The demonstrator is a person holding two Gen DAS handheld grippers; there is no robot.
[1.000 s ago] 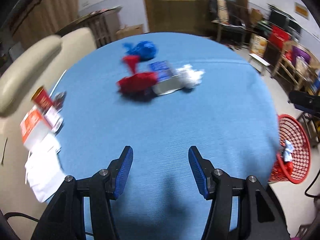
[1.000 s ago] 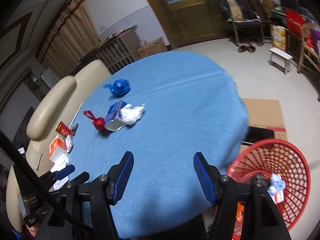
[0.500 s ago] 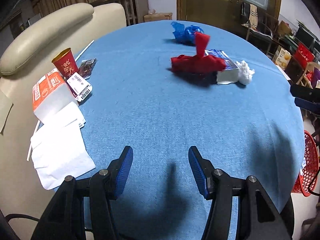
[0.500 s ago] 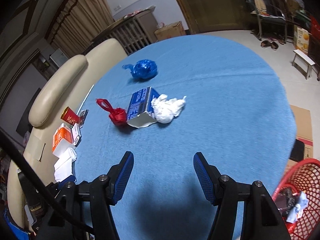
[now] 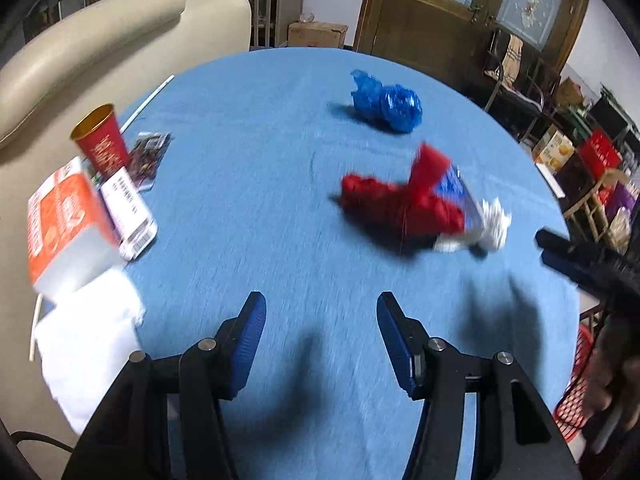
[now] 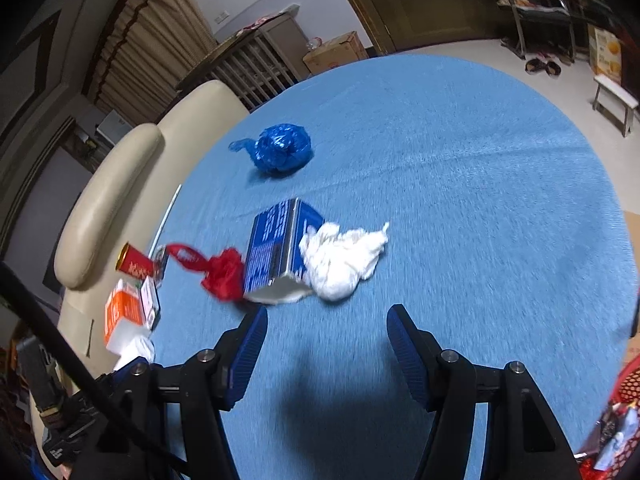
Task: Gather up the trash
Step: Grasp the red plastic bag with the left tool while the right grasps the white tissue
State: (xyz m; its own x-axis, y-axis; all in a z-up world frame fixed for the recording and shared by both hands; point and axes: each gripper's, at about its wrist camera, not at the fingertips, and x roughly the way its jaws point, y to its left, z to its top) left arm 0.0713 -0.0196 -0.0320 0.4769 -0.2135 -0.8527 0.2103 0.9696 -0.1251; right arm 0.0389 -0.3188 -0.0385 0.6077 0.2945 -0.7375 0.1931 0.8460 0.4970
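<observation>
On a round counter [image 6: 480, 168] covered in blue cloth, a small heap of trash lies near the middle: a blue carton [image 6: 280, 252] on its side, a crumpled white tissue [image 6: 344, 260] touching its right flank, and a red plastic bag [image 6: 218, 272] against its left. A knotted blue plastic bag [image 6: 282, 152] sits apart, farther back. The carton's long axis runs away from the right wrist camera, its torn open end pointing toward that camera. At the left edge stand a red paper cup [image 5: 102, 144], an orange-and-white carton [image 5: 66, 224] and white napkins [image 5: 88, 348].

The right gripper [image 6: 324, 352] hangs just short of the heap, jaws spread and empty. The left gripper [image 5: 320, 340] is also spread and empty, well back from the red bag. A red mesh basket [image 6: 628, 384] shows at the lower right corner, already holding some scraps.

This looks like the approach to the next pickup. The tissue seems nearest; the right gripper would need to move forward, straddle it and close.
</observation>
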